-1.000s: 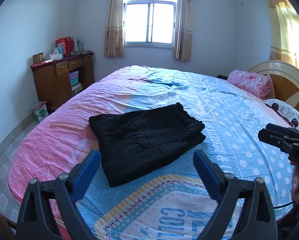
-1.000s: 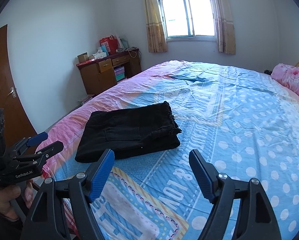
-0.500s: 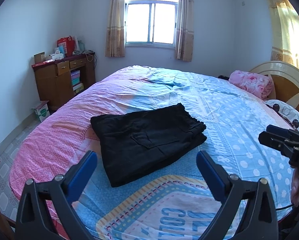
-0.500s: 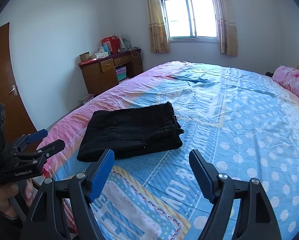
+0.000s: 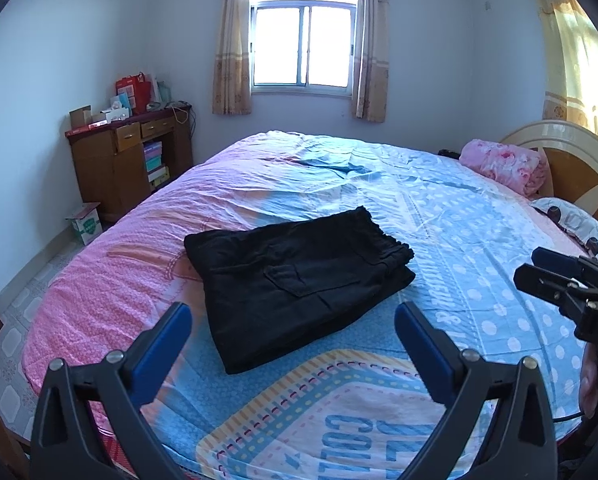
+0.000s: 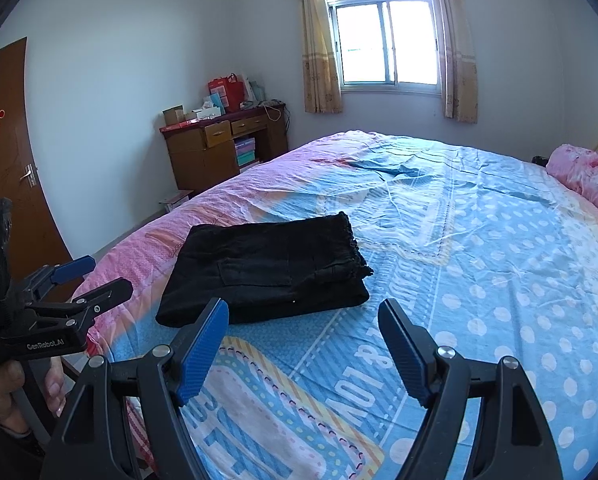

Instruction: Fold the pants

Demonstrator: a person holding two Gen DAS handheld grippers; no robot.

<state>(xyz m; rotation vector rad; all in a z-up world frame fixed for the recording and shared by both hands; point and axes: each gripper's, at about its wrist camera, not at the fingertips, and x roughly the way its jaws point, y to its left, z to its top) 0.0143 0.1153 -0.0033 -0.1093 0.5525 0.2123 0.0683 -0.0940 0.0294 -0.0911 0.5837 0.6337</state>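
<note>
Room: we see a bedroom with pale walls, a bright window [image 5: 305, 42] framed by patterned curtains [image 5: 231, 36], and a brown door [image 6: 7, 152] at the left edge of the right wrist view.
Bed: a large bed [image 5: 479, 216] fills most of both views, covered by a pink and blue sheet with white dots and big printed letters; a curved headboard [image 5: 571, 152] shows at the far right.
Cabinet: a wooden cabinet [image 5: 111, 168] stands against the left wall beside the bed, with boxes and a red bag [image 5: 133, 88] on top; a small carton [image 5: 85, 224] sits on the floor near it.
Blanket and pillow: a rolled pink floral blanket [image 5: 503, 164] lies near the headboard, next to a spotted pillow [image 5: 579, 226].
Pants: the black pants [image 5: 295, 276] lie folded into a flat, compact rectangle on the near half of the bed, towards its pink side, with a flap pocket facing up and the gathered waistband on the right.
Left gripper: our left gripper [image 5: 291, 344] hovers above the near edge of the bed; its blue-padded jaws stand wide apart, hold nothing, and are clear of the pants.
Right gripper: our right gripper [image 6: 303, 340] hovers just beside it in the same way, jaws apart and empty, with the pants lying ahead of them.
Hands: fingers [image 6: 55, 390] wrap the left gripper's handle in the right wrist view.
</note>
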